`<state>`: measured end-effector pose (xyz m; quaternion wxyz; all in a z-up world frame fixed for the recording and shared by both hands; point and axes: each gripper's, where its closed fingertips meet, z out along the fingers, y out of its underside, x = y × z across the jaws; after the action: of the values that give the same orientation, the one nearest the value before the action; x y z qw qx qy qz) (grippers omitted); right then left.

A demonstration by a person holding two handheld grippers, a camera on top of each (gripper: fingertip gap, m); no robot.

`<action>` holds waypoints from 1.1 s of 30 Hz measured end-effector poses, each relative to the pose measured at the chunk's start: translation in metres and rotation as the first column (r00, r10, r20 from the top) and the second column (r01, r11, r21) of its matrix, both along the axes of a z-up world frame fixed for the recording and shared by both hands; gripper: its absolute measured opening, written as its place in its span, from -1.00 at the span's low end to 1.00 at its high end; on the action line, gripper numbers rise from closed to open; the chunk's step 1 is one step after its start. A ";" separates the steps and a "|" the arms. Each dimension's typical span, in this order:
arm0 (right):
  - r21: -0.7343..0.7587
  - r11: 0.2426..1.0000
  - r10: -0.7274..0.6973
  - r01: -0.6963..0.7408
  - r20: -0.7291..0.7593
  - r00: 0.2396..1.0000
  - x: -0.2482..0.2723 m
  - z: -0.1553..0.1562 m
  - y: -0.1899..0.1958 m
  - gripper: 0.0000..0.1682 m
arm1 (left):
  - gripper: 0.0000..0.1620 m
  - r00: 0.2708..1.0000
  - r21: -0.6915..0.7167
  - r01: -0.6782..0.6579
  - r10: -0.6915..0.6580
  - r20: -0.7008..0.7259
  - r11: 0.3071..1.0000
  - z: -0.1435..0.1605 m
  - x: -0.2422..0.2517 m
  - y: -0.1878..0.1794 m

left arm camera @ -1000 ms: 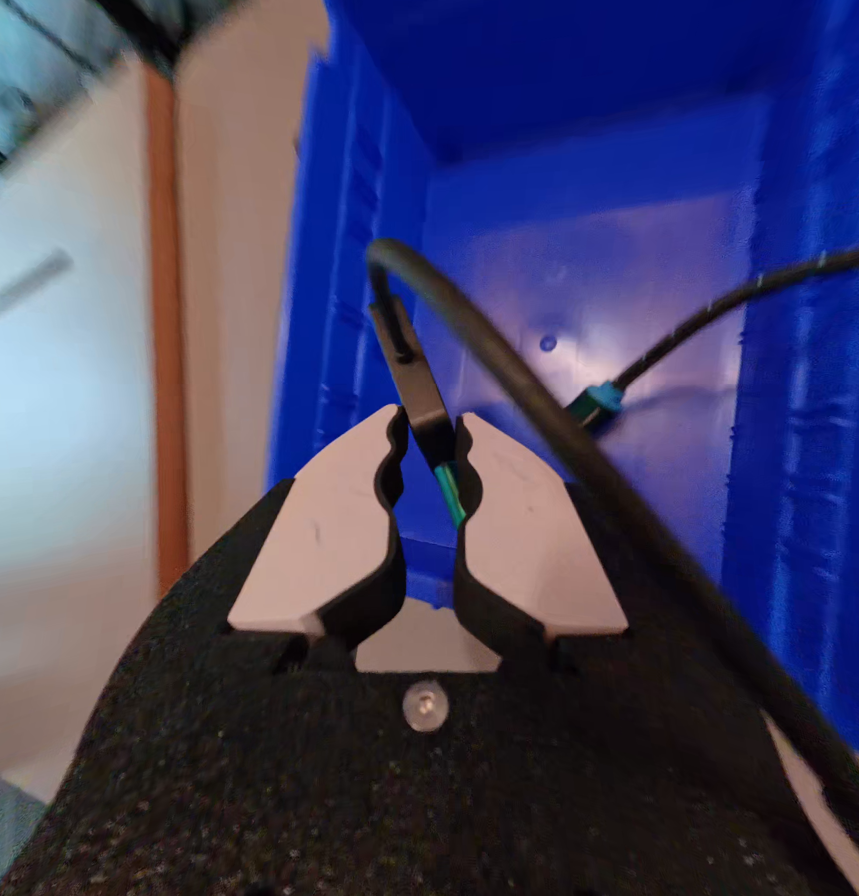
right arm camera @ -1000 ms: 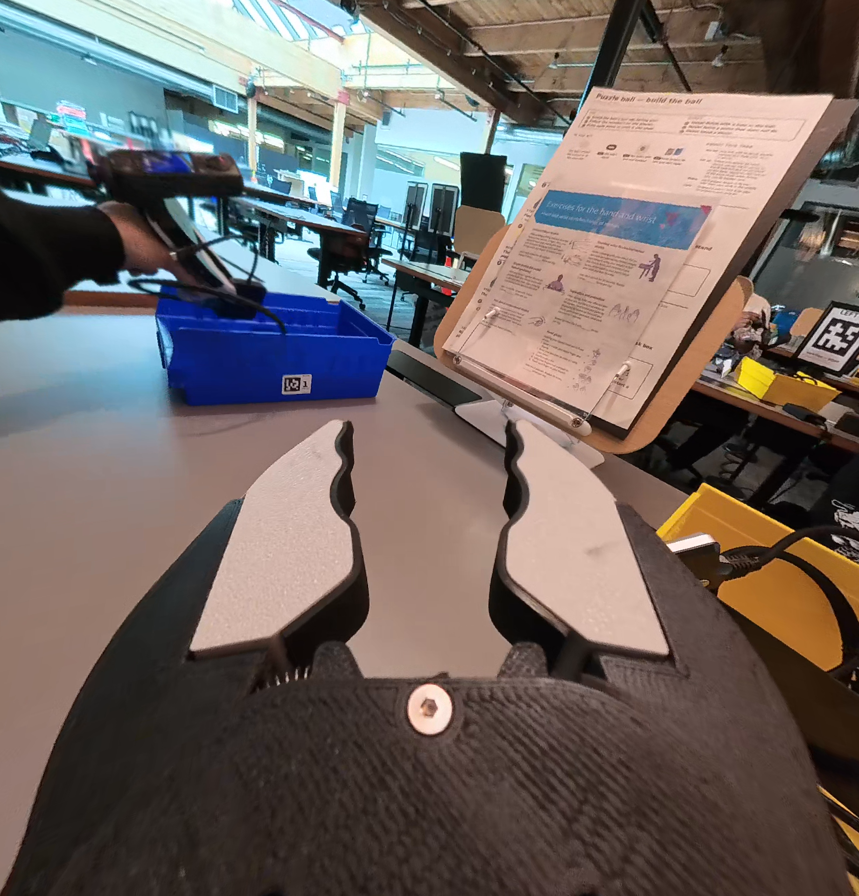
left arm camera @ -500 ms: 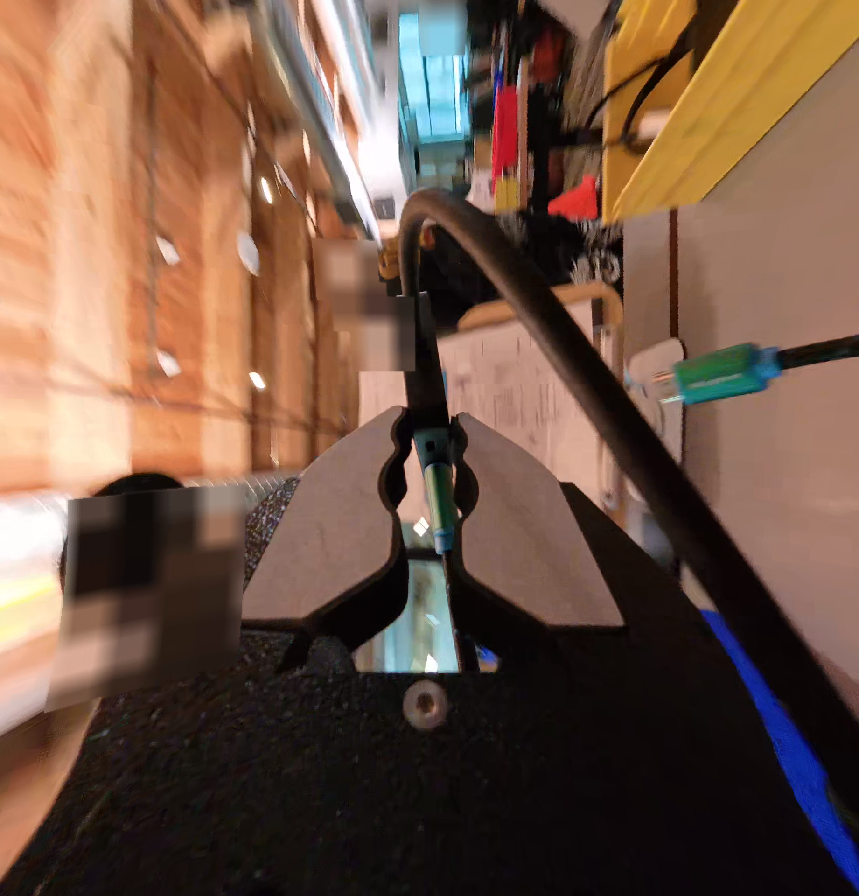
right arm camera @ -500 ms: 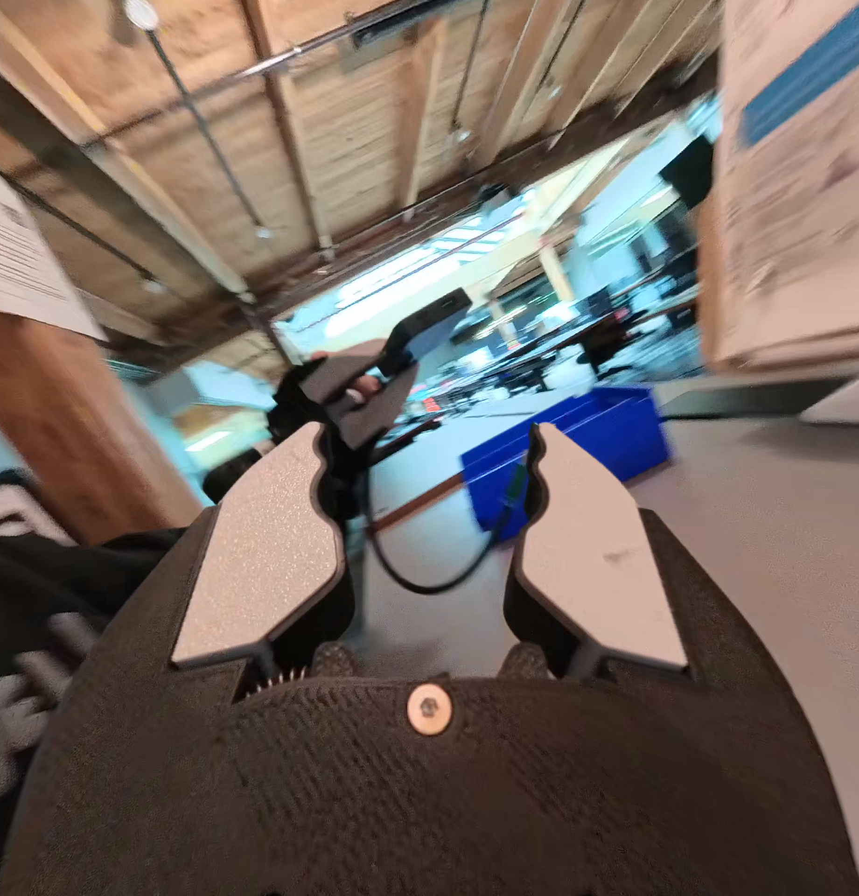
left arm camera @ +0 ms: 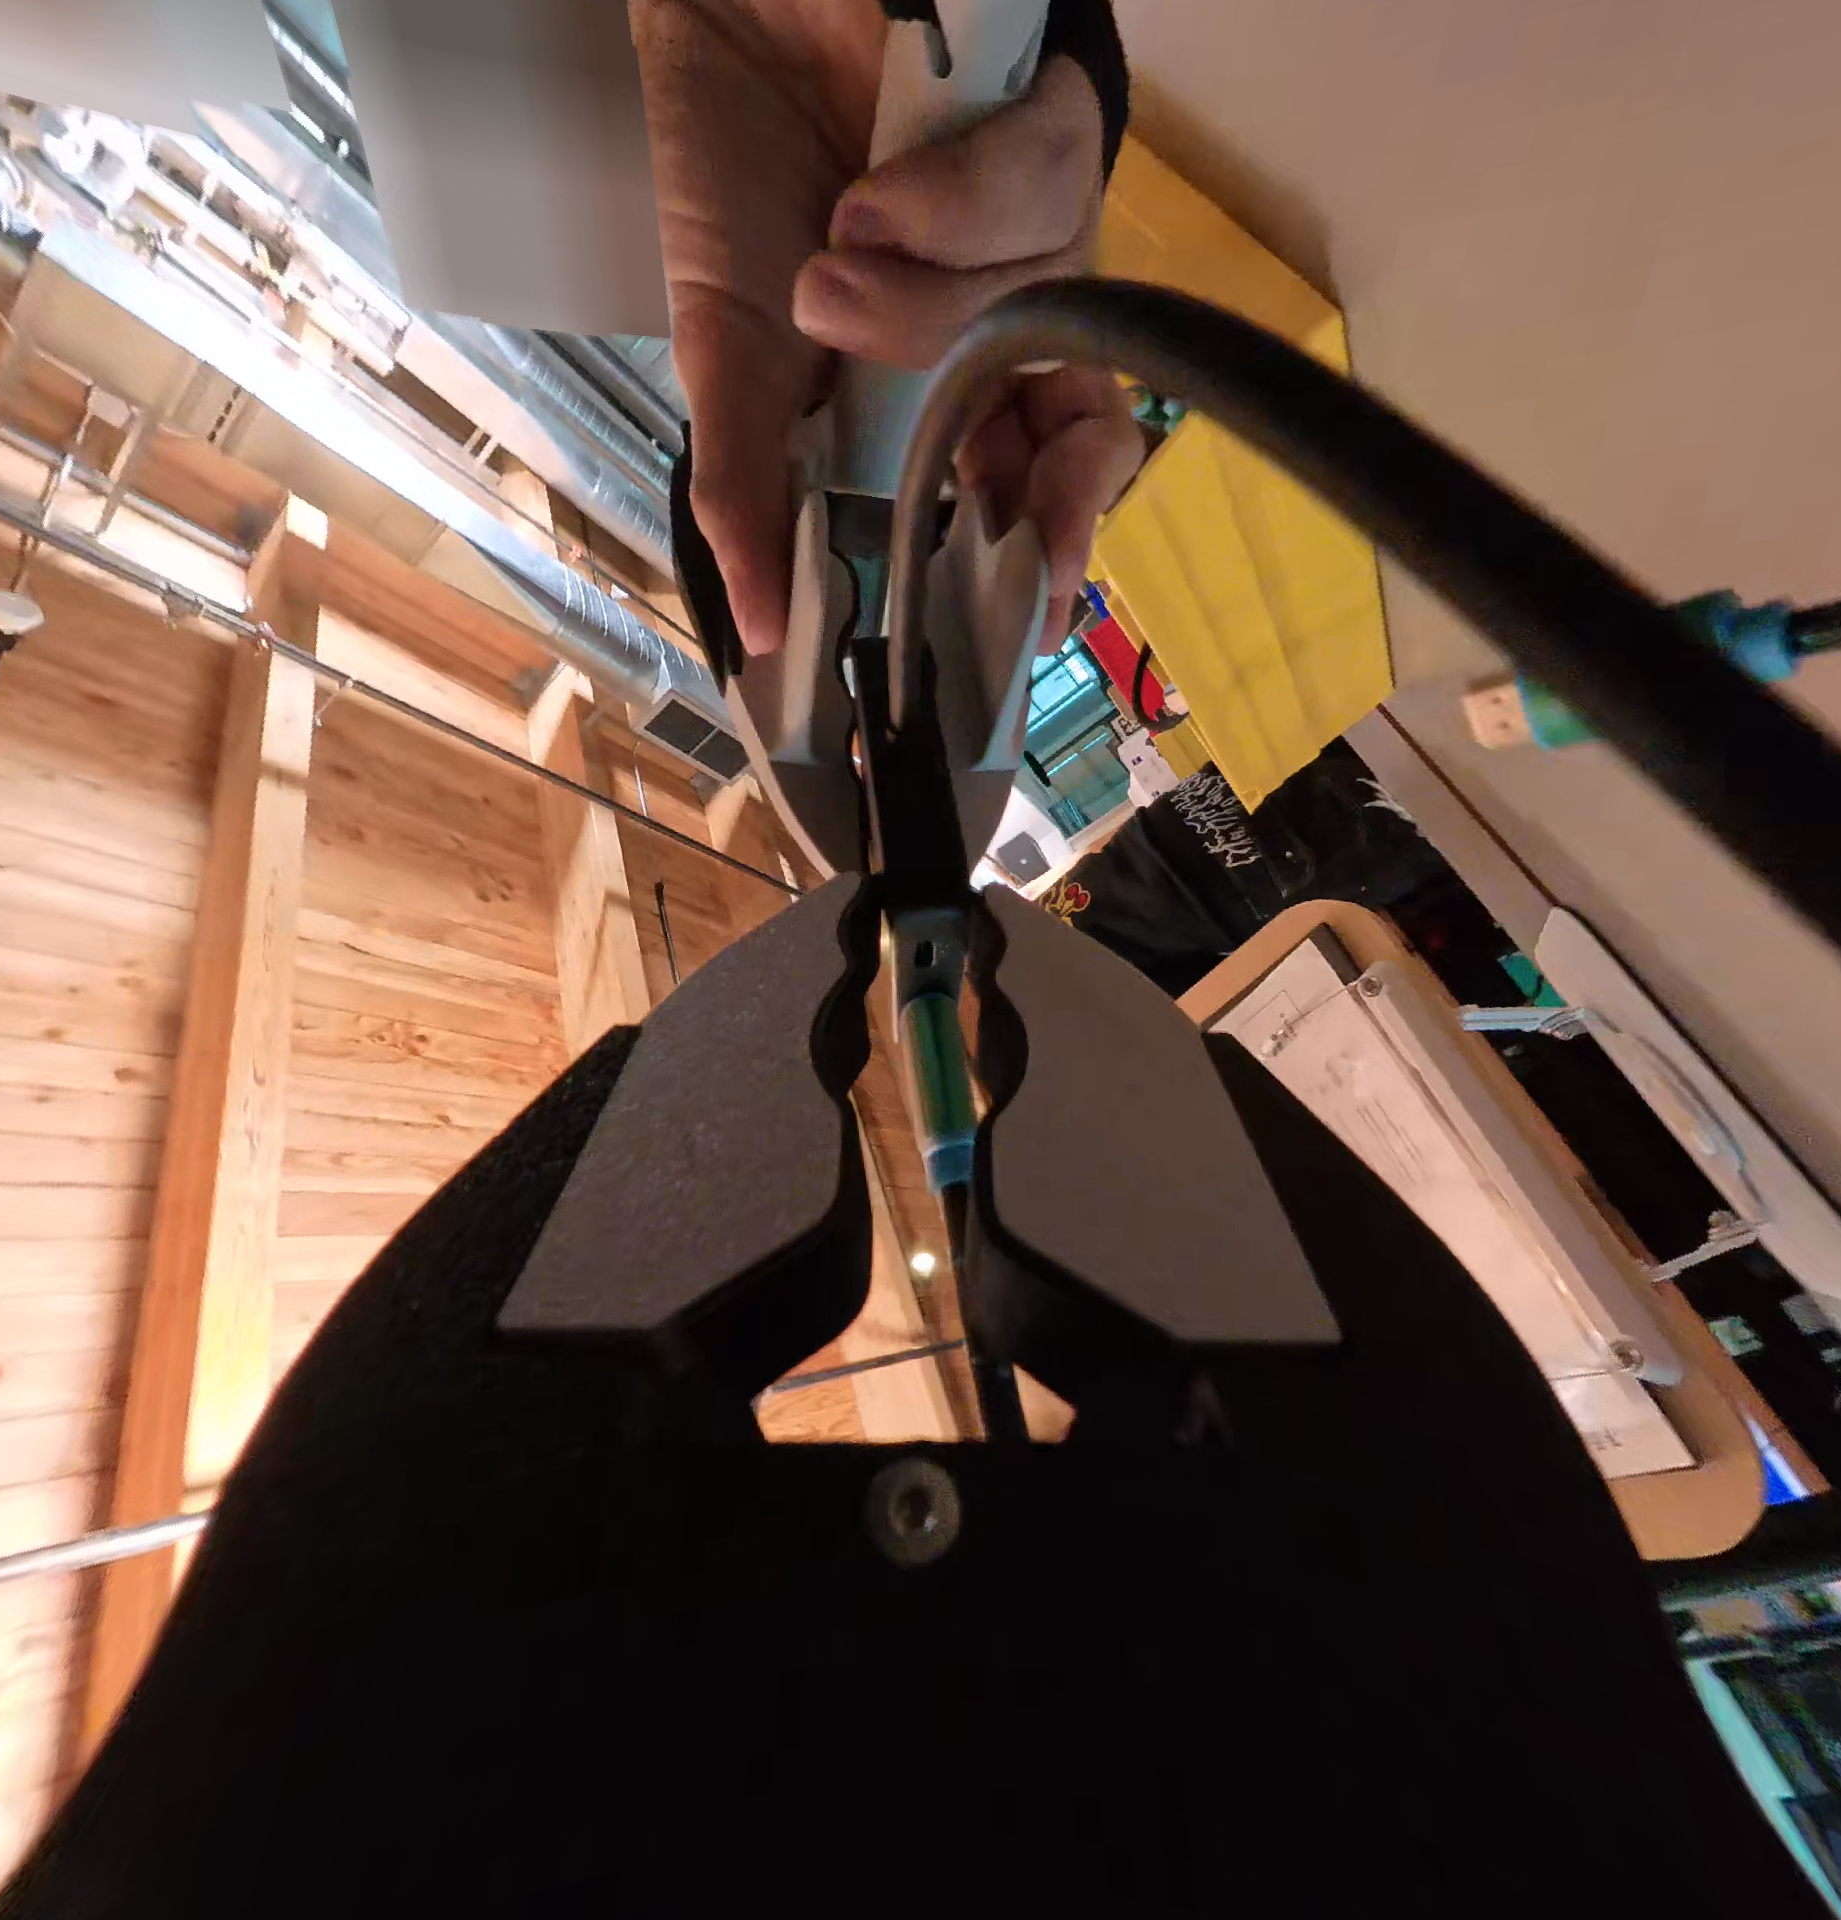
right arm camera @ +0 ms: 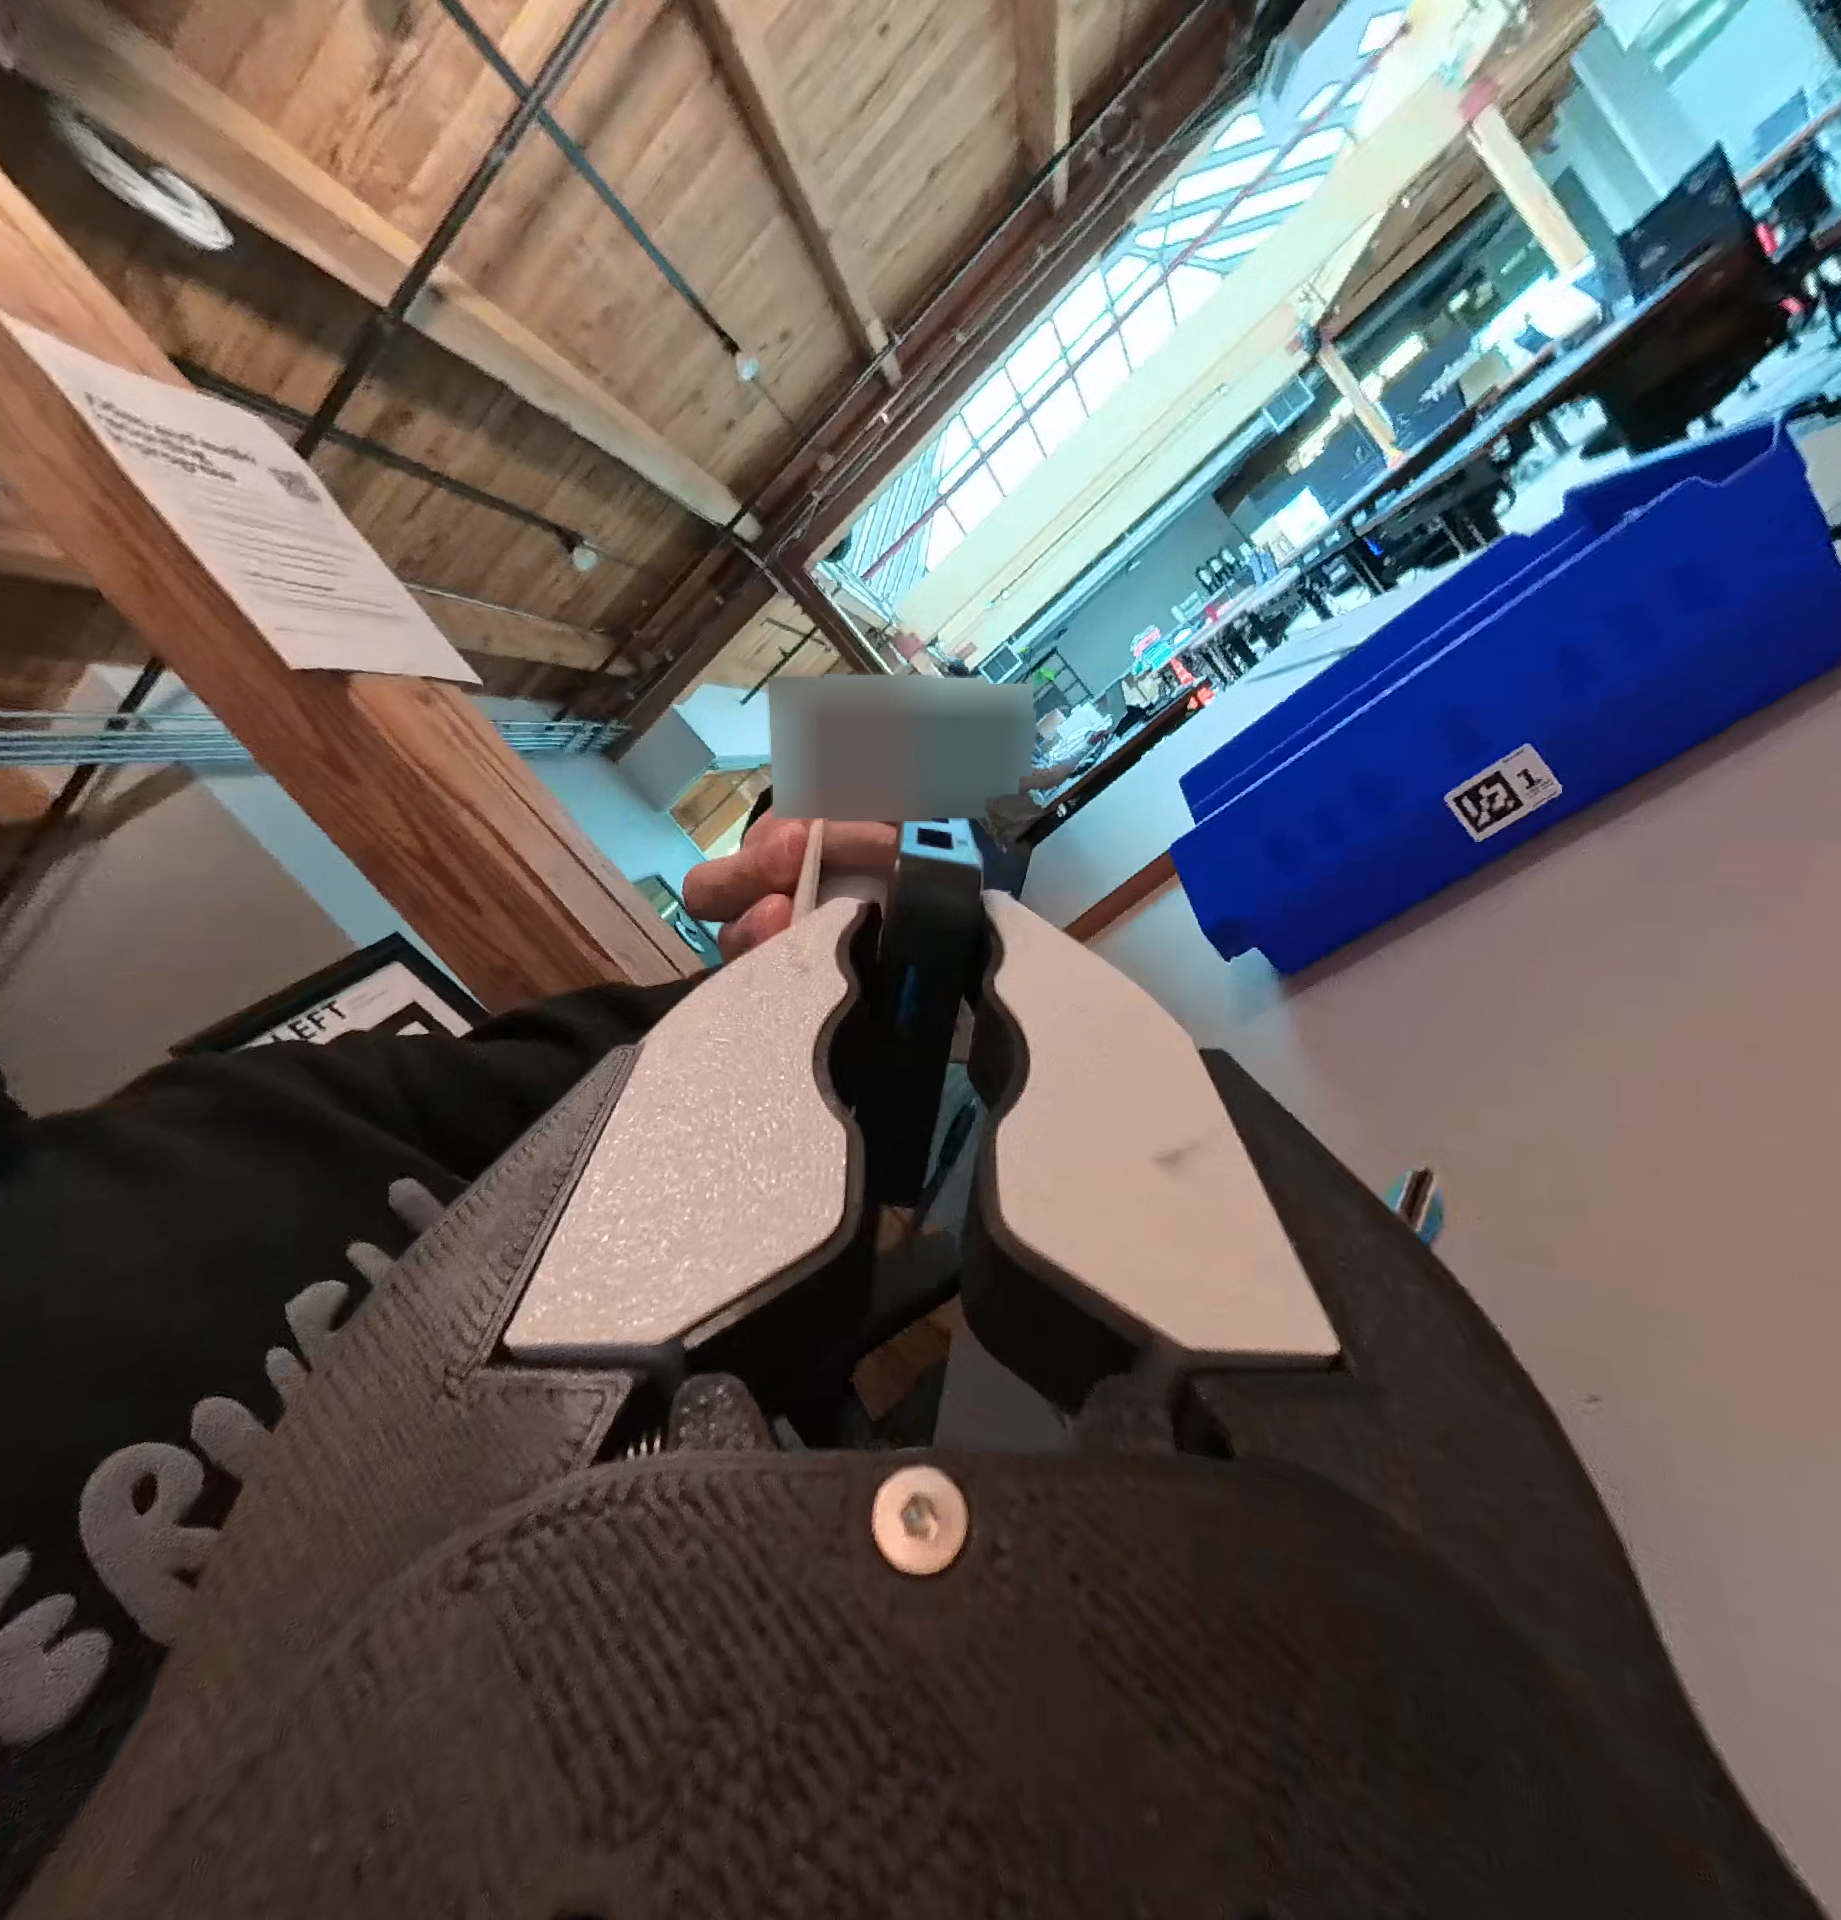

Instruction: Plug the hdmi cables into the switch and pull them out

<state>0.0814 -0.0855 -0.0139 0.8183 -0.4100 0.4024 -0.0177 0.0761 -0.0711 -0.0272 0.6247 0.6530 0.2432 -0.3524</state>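
Note:
My left gripper (left arm camera: 921,914) is shut on a green HDMI plug (left arm camera: 937,1049), whose metal end meets a thin black switch (left arm camera: 900,769) just past my fingertips. My right gripper (right arm camera: 926,925) is shut on the far end of the same switch (right arm camera: 921,997). It also shows in the left wrist view (left arm camera: 900,665), facing mine, held by a hand (left arm camera: 750,312). A thick black cable (left arm camera: 1415,499) arches from the switch to the lower right. A second green HDMI plug (left arm camera: 1518,707) hangs loose on its thin cable. Both grippers are raised above the table.
A blue bin (right arm camera: 1518,727) stands on the grey table (right arm camera: 1570,1143). A yellow bin (left arm camera: 1238,582) and a wooden document stand (left arm camera: 1467,1195) are on the table's other side. A wooden post (right arm camera: 376,727) and the person's black sleeve (right arm camera: 220,1195) are close to my right gripper.
My left gripper lifted the plug and switch out of the blue bin and tilted upward. My right gripper, open before, swung over and shut on the switch.

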 end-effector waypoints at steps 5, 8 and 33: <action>-0.002 0.979 -0.202 0.202 0.036 0.979 0.011 0.002 -0.022 -0.83 | -0.74 0.985 0.021 -0.114 0.116 -0.125 0.993 0.009 0.033 -0.007; 0.053 0.931 -0.364 0.362 0.036 0.931 0.008 0.009 -0.055 -0.83 | -0.39 0.884 0.036 -0.237 0.230 -0.406 0.971 0.037 0.070 0.005; -0.314 0.909 -0.236 0.275 0.155 0.959 0.005 -0.006 -0.007 -0.53 | -0.82 -0.551 0.193 0.739 0.743 -0.379 0.646 -0.026 0.004 0.001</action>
<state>0.0867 -0.0927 -0.0198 0.7497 -0.4841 0.3965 -0.2156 0.0801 -0.0697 -0.0533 -0.3509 0.0932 0.7550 -0.5460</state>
